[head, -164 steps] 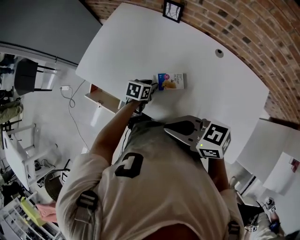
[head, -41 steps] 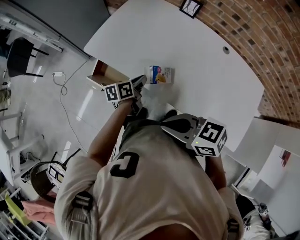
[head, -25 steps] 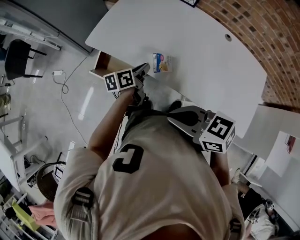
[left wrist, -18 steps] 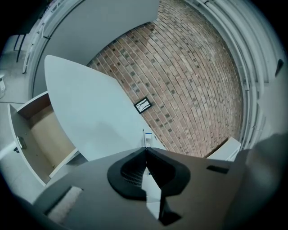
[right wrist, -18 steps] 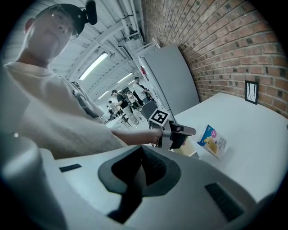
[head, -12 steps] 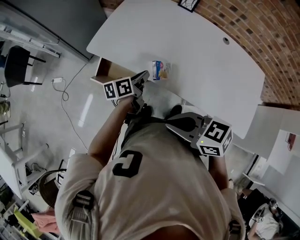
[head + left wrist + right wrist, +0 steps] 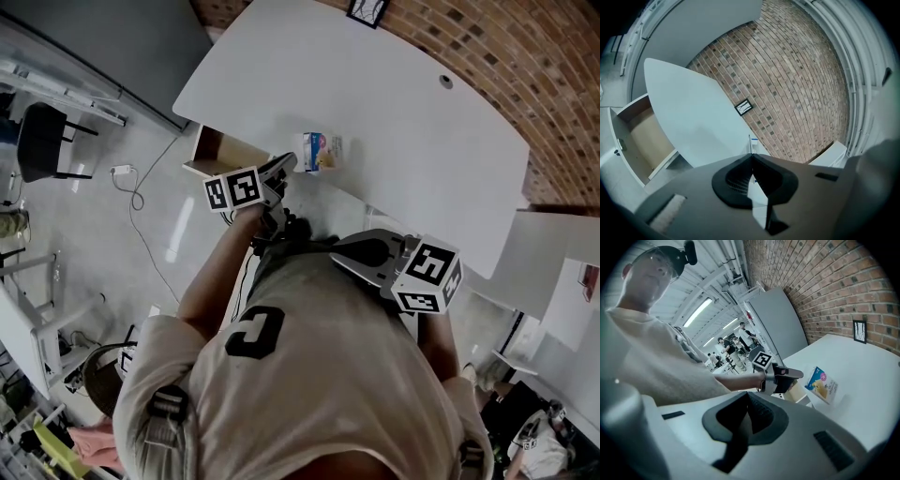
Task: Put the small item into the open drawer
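The small item, a blue and yellow packet (image 7: 321, 152), lies on the white table (image 7: 403, 103) close to its near edge. In the right gripper view the packet (image 7: 822, 384) lies flat. The open drawer (image 7: 217, 152) with its wooden inside juts out under the table's left end, and the drawer (image 7: 640, 136) looks empty. My left gripper (image 7: 287, 164) is shut on nothing, just left of the packet and right of the drawer. My right gripper (image 7: 339, 259) hangs back by my body, jaws together and empty.
A small black-framed card (image 7: 367, 9) leans on the brick wall (image 7: 525, 66) at the table's far edge. A cable hole (image 7: 445, 82) sits in the tabletop. A chair (image 7: 42, 141) and a floor cable (image 7: 141, 183) lie left; a second white desk (image 7: 553, 272) stands right.
My left gripper has lifted a little beside the table edge, still shut. The packet lies where it was and the right gripper has kept still. The head view has shifted slightly.
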